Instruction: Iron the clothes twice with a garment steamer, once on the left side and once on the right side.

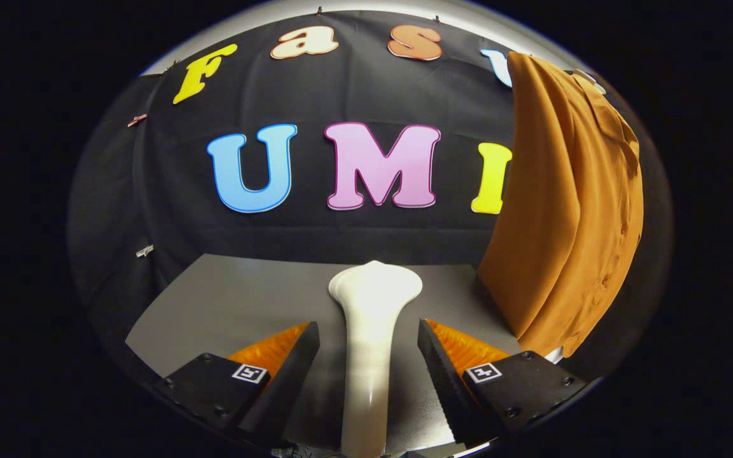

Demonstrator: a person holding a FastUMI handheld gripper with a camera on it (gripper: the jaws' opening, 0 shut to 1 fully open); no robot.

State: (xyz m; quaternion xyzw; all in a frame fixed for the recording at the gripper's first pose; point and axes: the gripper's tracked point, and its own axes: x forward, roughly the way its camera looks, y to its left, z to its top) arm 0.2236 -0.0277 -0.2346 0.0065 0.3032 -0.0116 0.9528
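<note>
We hold our gripper (368,346) spread wide, its fingers either side of the white, smooth plastic garment steamer (371,331) on the grey worktop (239,299), touching neither side, apparently lined up to grasp. The rust-orange buttoned shirt (570,210) hangs ready at right.

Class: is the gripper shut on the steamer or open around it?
Open: gripper fingers flank the steamer, with gaps on both sides.

likely a booth: black cloth wall (354,235), grey table (239,299)
</note>
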